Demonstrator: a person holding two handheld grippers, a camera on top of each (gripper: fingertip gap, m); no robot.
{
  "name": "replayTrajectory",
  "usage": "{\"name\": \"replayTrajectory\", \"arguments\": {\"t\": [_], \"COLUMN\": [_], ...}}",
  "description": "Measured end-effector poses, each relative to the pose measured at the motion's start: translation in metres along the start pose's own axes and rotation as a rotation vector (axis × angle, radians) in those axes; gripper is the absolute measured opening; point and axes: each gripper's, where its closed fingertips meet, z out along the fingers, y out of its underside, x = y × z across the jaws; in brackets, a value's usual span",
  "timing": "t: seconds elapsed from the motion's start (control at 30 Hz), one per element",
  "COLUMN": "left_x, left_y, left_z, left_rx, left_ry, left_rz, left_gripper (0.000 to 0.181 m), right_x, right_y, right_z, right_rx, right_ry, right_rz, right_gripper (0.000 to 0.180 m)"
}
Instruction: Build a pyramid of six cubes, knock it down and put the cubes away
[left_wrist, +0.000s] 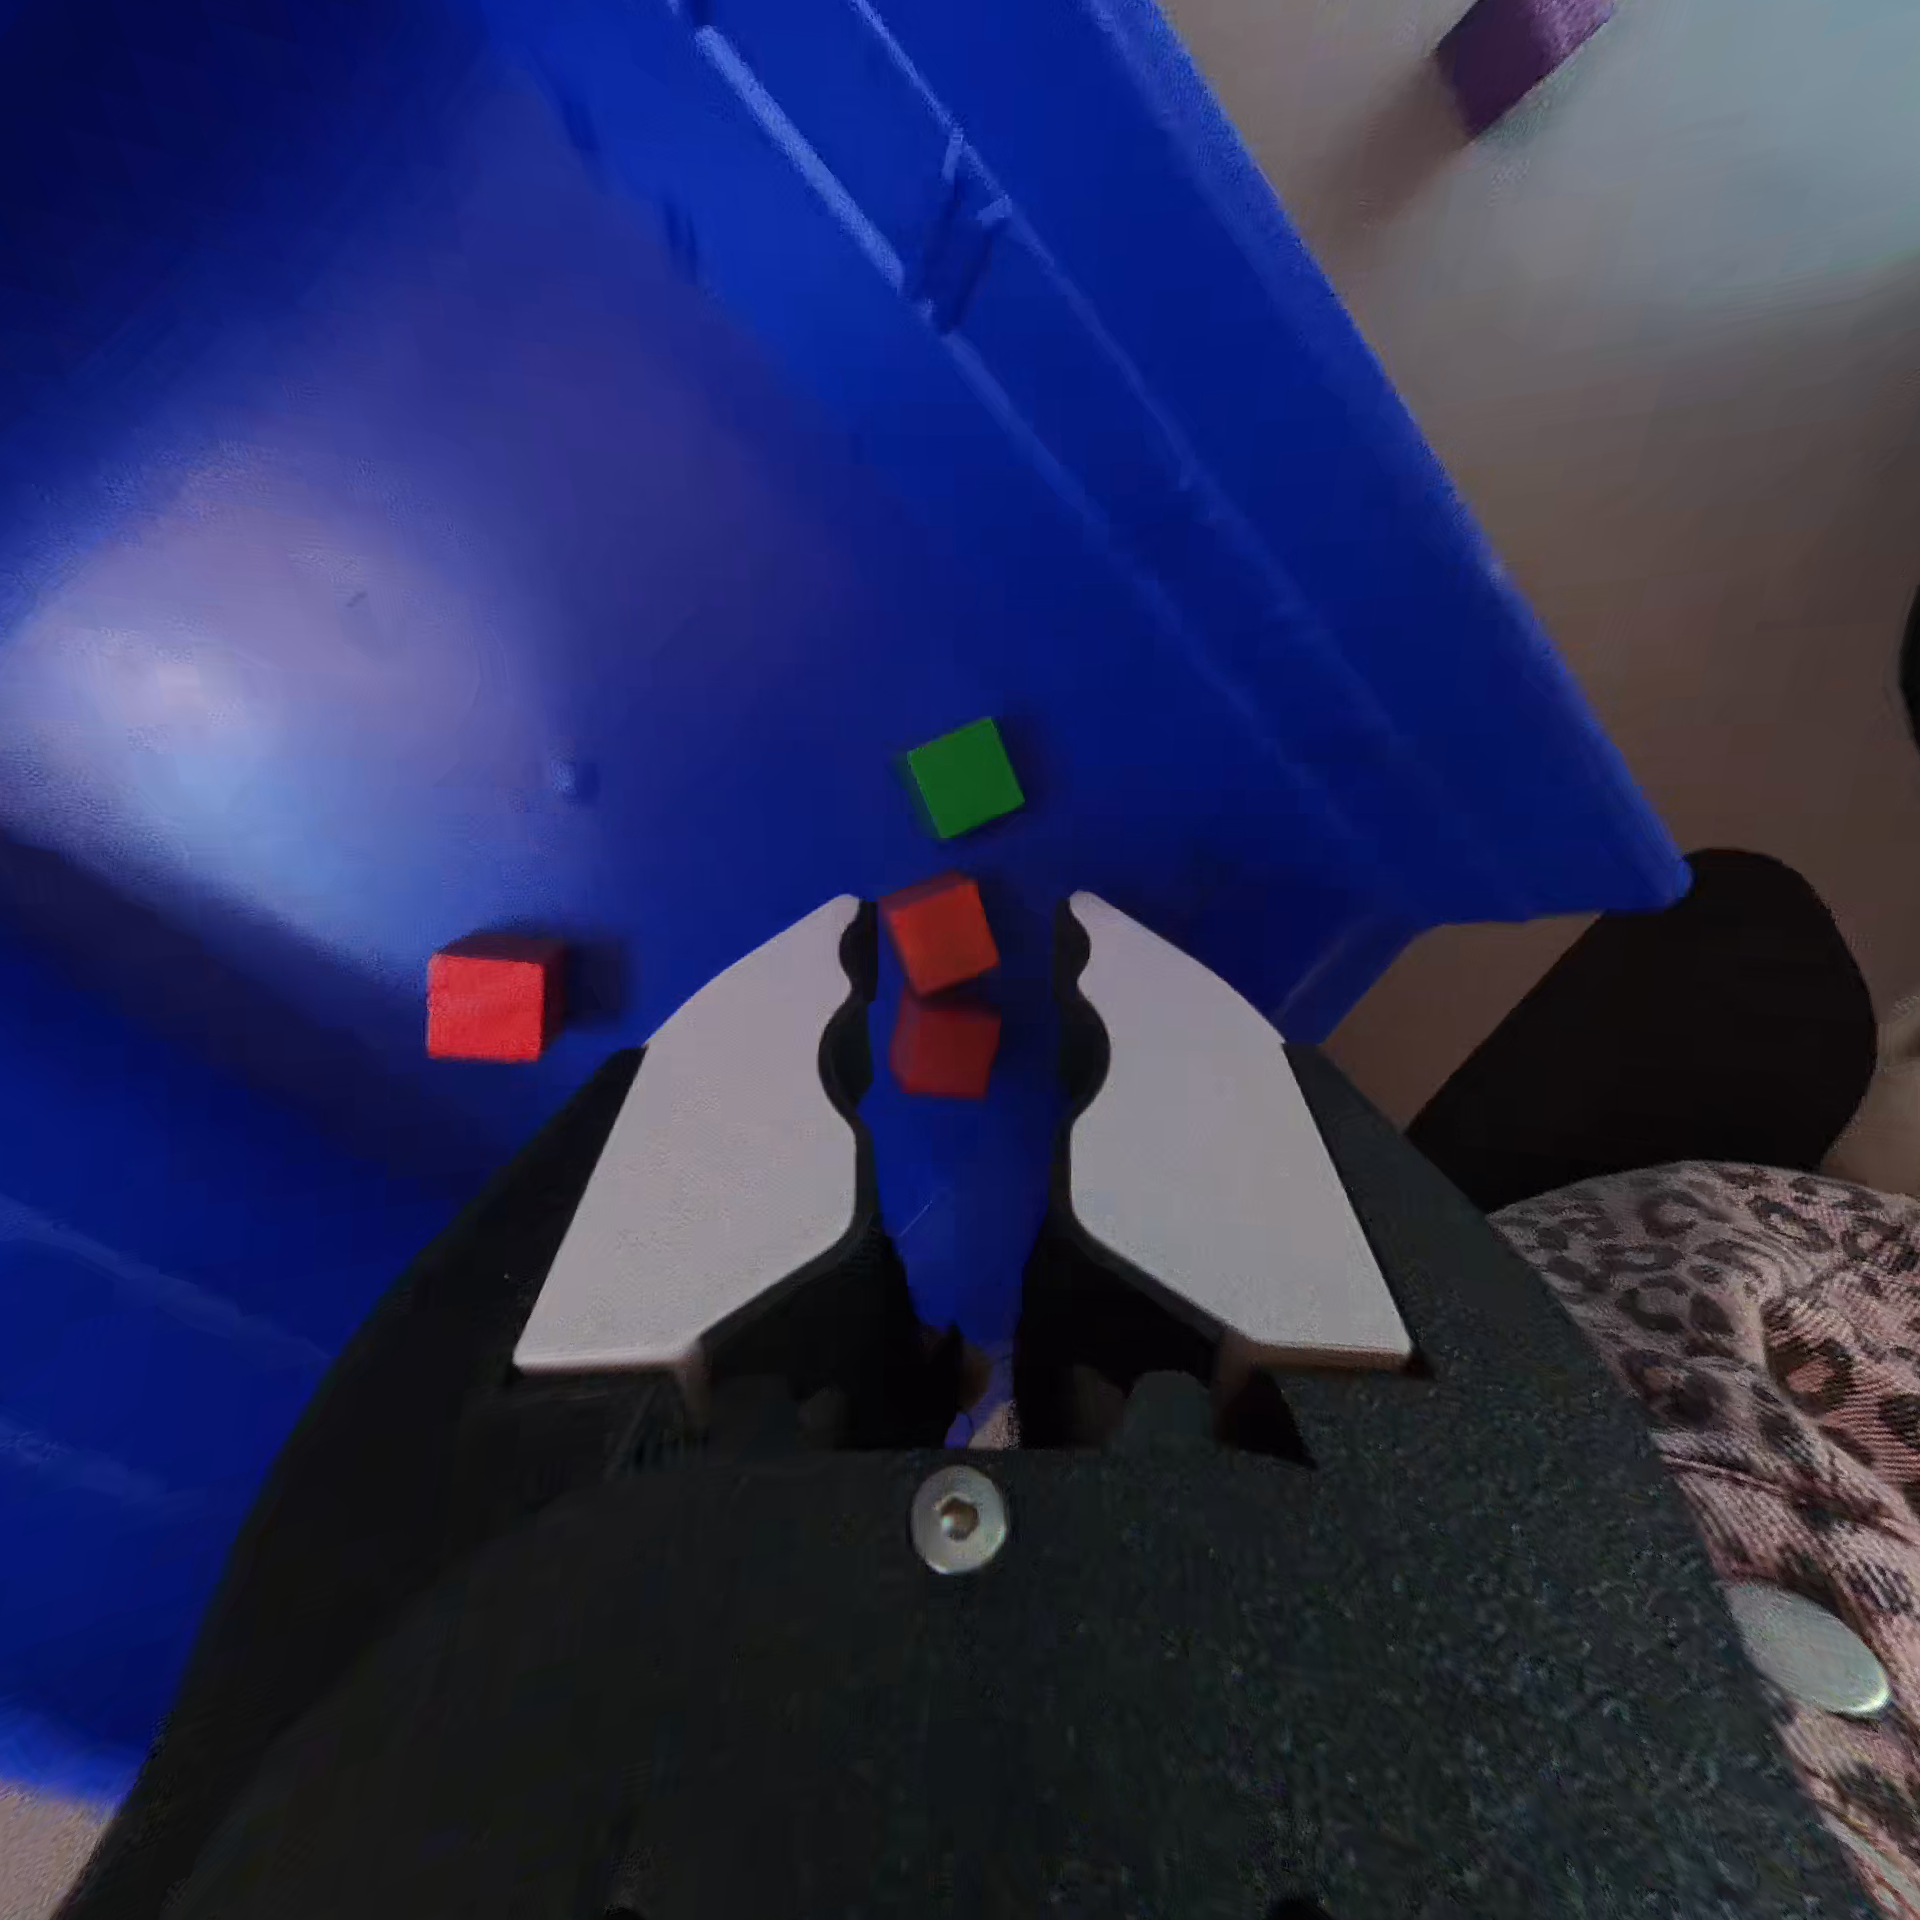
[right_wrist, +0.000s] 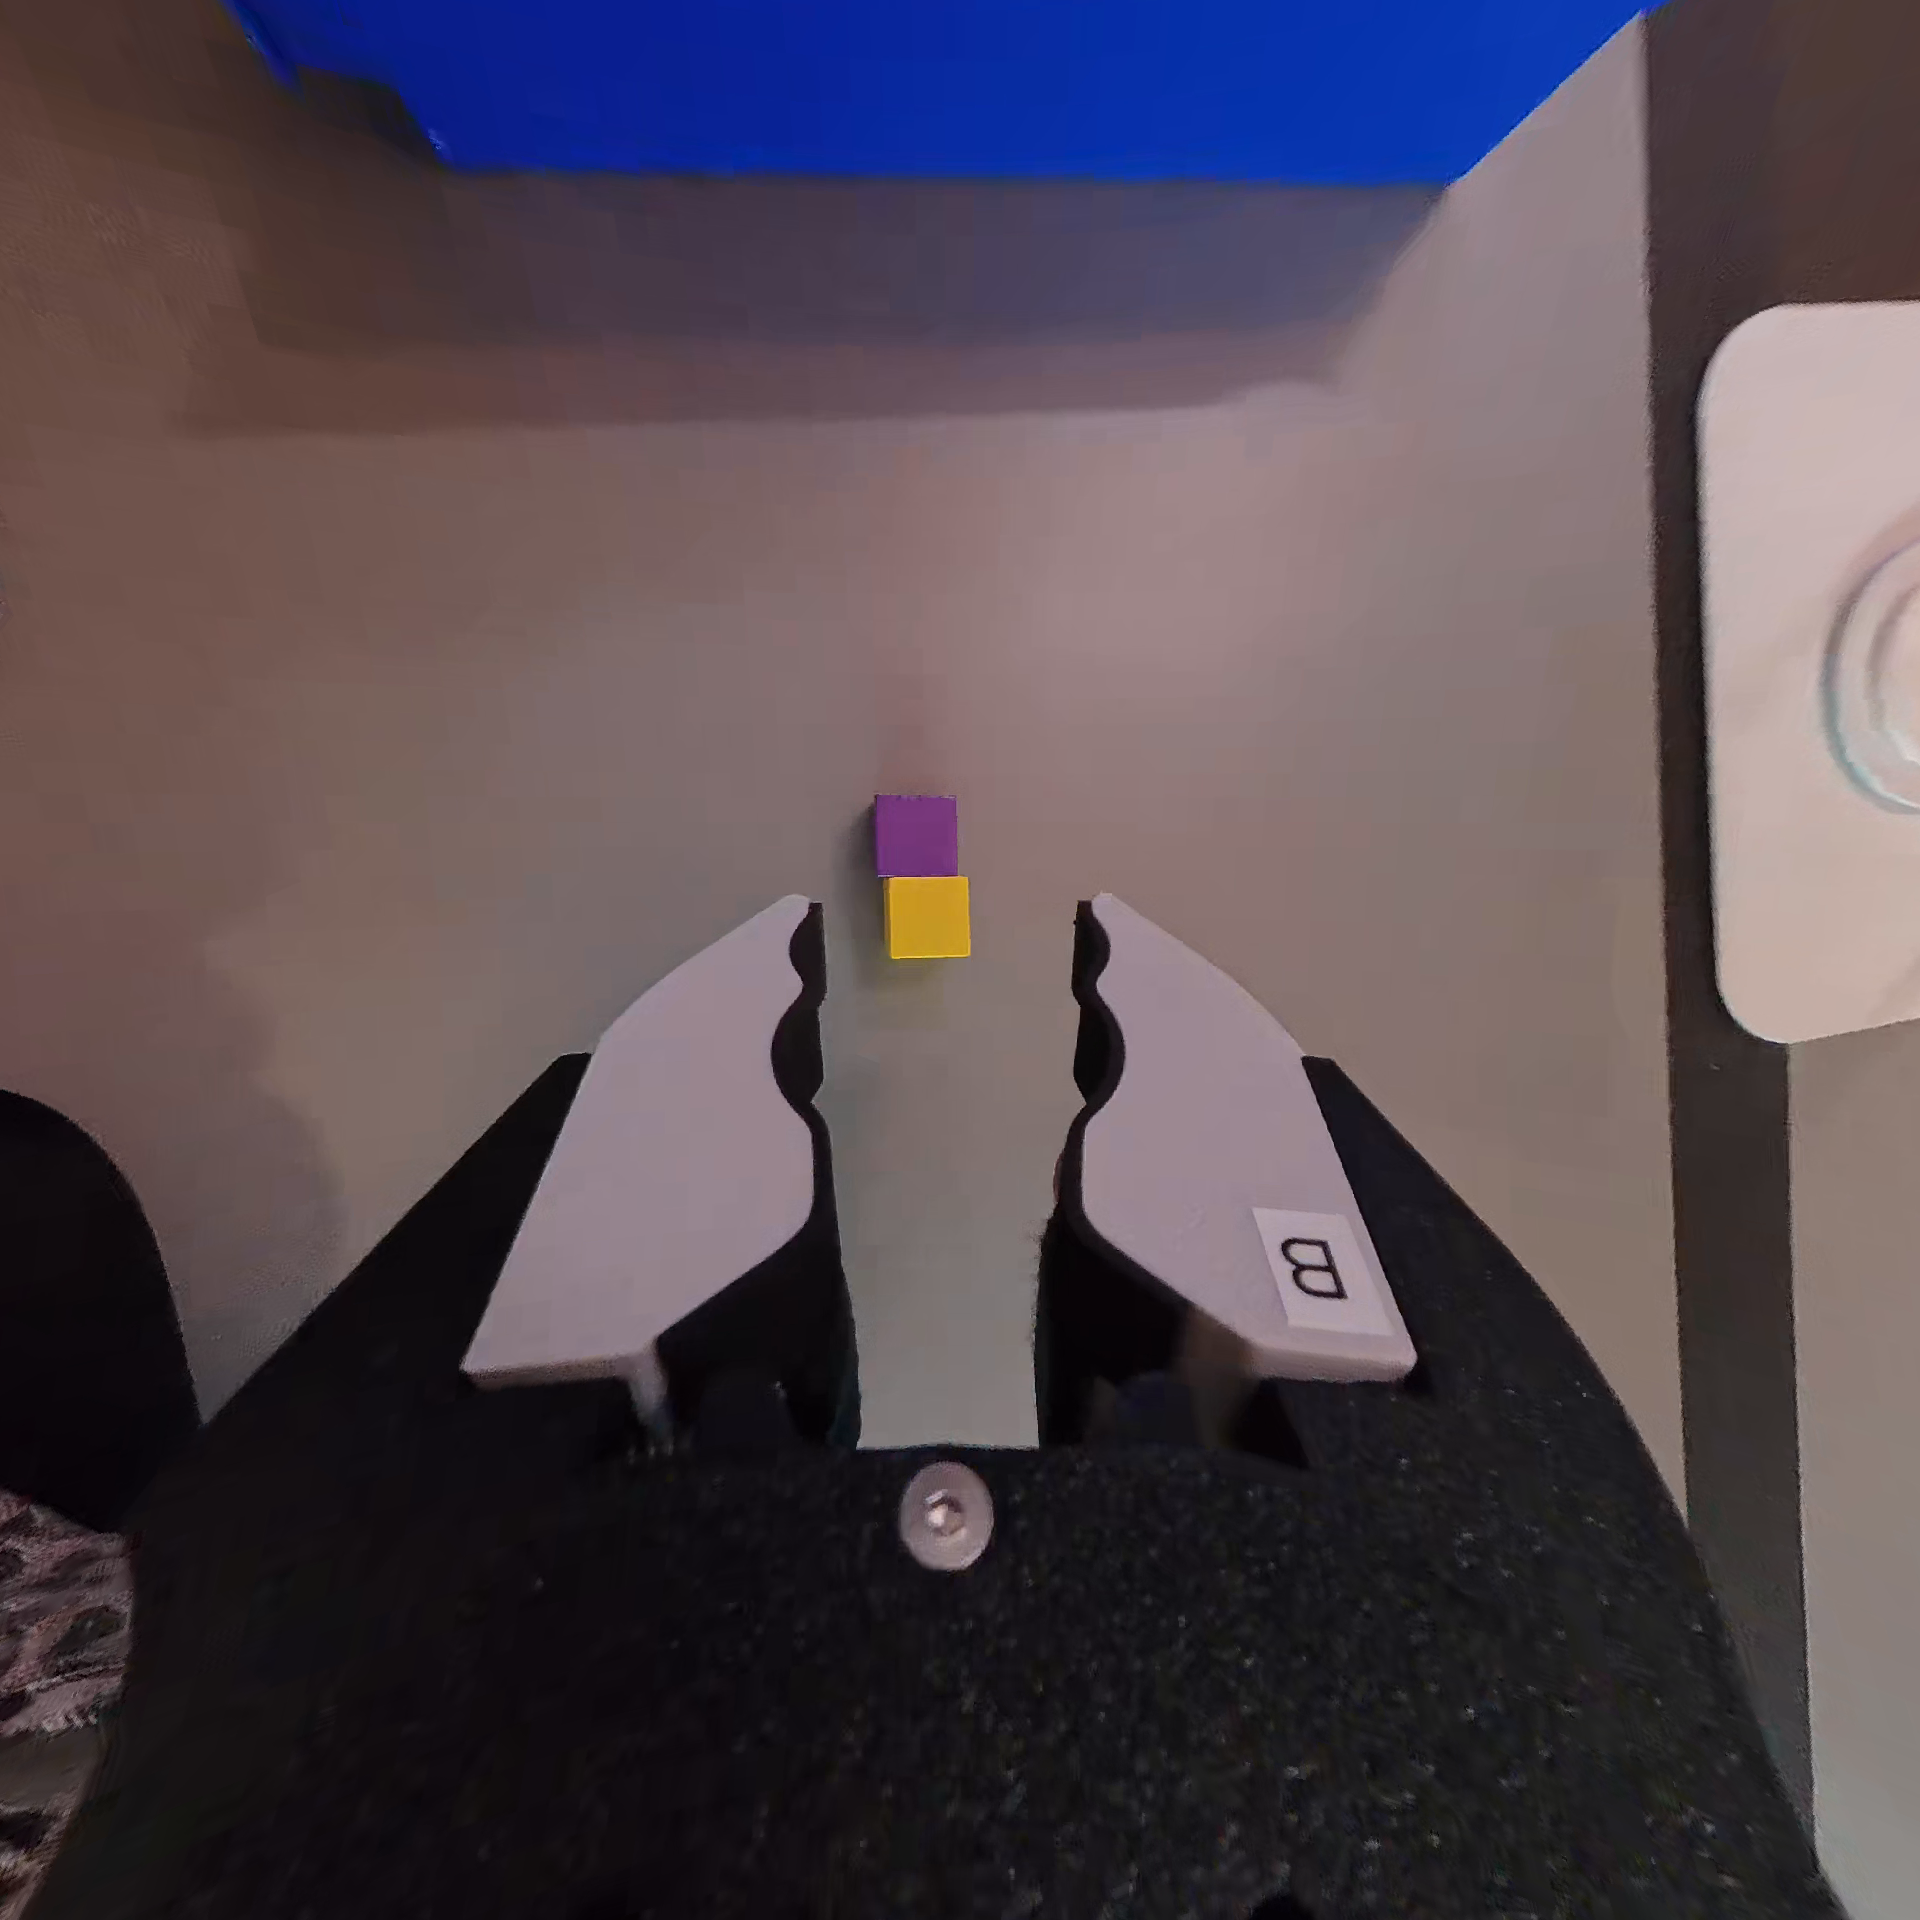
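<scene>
Left claw (left_wrist: 961, 914): pale fingers parted, apparently gripping nothing, though blur obscures contact. Right claw (right_wrist: 951, 920): fingers spread wider, pointing forward and down, nothing between them.

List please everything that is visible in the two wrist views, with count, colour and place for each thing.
blue bin: one, blue, fills the left wrist view; its edge shows at the top of the right wrist view.
red cubes: three, inside the bin; one at left, two seen between the left jaws.
green cube: one, in the bin beyond the red pair.
purple cube: one, on the table, touching the yellow one.
yellow cube: one, on the table, just ahead of the right jaws.
table: one, pale grey-beige.
white plate-like object: one, right edge of right view.
leopard-print fabric: lower right of left view.
left gripper: jaws open, over the bin.
right gripper: jaws open, above the table.
</scene>
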Motion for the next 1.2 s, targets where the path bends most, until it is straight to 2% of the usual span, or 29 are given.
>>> {"name": "replayTrajectory", "arguments": {"t": [0.03, 0.1, 0.17, 0.27, 0.37, 0.47, 0.53, 0.6, 0.67, 0.73, 0.77, 0.8, 0.93, 1.03, 1.2], "left_x": [0.003, 0.006, 0.004, 0.001, 0.001, 0.005, 0.009, 0.035, 0.083, 0.128, 0.14, 0.147, 0.171, 0.19, 0.202], "left_y": [-0.007, -0.016, -0.008, 0.002, -0.01, -0.05, -0.092, -0.132, -0.144, -0.13, -0.127, -0.129, -0.148, -0.158, -0.164], "left_z": [0.007, 0.02, 0.032, 0.048, 0.042, 0.004, -0.043, -0.108, -0.17, -0.201, -0.203, -0.199, -0.166, -0.151, -0.133], "left_rx": [0.002, -0.027, -0.155, -0.297, -0.234, 0.102, 0.47, 0.928, 1.332, 1.503, 1.513, 1.503, 1.39, 1.336, 1.25], "left_ry": [0.037, 0.059, 0.031, 0.032, 0.031, -0.019, -0.092, -0.05, 0.187, 0.507, 0.591, 0.608, 0.573, 0.61, 0.578], "left_rz": [0.007, 0.015, -0.008, -0.051, -0.04, 0.095, 0.201, 0.299, 0.418, 0.586, 0.639, 0.673, 0.781, 0.826, 0.875], "left_gripper": [0.033, 0.036, 0.037, 0.026, 0.023, 0.022, 0.022, 0.022, 0.022, 0.021, 0.022, 0.022, 0.022, 0.022, 0.022], "right_x": [0.001, 0.003, 0.005, 0.008, 0.01, 0.014, 0.02, 0.021, 0.02, 0.016, 0.013, 0.011, -0.009, -0.021, -0.031], "right_y": [-0.001, -0.002, 0.0, 0.002, -0.003, -0.03, -0.058, -0.087, -0.105, -0.113, -0.117, -0.12, -0.138, -0.15, -0.154], "right_z": [-0.007, -0.018, -0.026, -0.034, -0.04, -0.059, -0.084, -0.118, -0.151, -0.171, -0.175, -0.176, -0.172, -0.166, -0.172], "right_rx": [0.023, 0.054, 0.072, 0.089, 0.132, 0.326, 0.551, 0.829, 1.072, 1.216, 1.243, 1.253, 1.232, 1.206, 1.241], "right_ry": [0.009, 0.026, 0.041, 0.061, 0.079, 0.112, 0.166, 0.173, 0.14, 0.058, 0.015, -0.011, -0.05, -0.048, -0.074], "right_rz": [0.004, 0.015, 0.024, 0.031, 0.013, -0.009, -0.018, 0.018, 0.081, 0.135, 0.155, 0.172, 0.125, 0.078, 0.032], "right_gripper": [0.045, 0.046, 0.047, 0.048, 0.048, 0.045, 0.045, 0.041, 0.032, 0.024, 0.023, 0.023, 0.024, 0.026, 0.027]}}
